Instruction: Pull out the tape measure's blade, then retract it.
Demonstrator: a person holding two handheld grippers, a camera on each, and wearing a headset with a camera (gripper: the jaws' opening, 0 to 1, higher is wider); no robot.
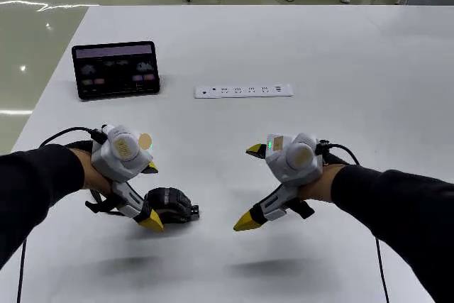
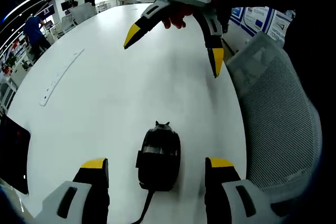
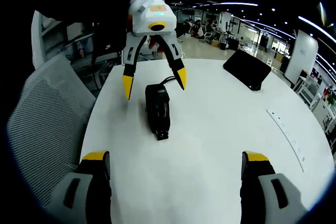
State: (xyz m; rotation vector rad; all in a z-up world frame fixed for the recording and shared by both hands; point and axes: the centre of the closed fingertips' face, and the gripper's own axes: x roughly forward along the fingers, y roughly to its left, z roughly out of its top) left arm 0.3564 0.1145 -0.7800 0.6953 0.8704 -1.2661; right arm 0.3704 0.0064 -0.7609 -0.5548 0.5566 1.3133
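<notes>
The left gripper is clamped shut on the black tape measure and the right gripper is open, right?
Not quite: the left gripper is open too. The left gripper view shows its jaws either side of the tape measure, with gaps. The right gripper is indeed open.

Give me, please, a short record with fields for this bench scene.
item: tape measure, black, lying on the white table, blade not pulled out
left tool: open, jaws either side of the tape measure, gaps showing
right tool: open, empty, pointing toward the tape measure
behind: tablet, power strip
stage: pull not yet begun
</notes>
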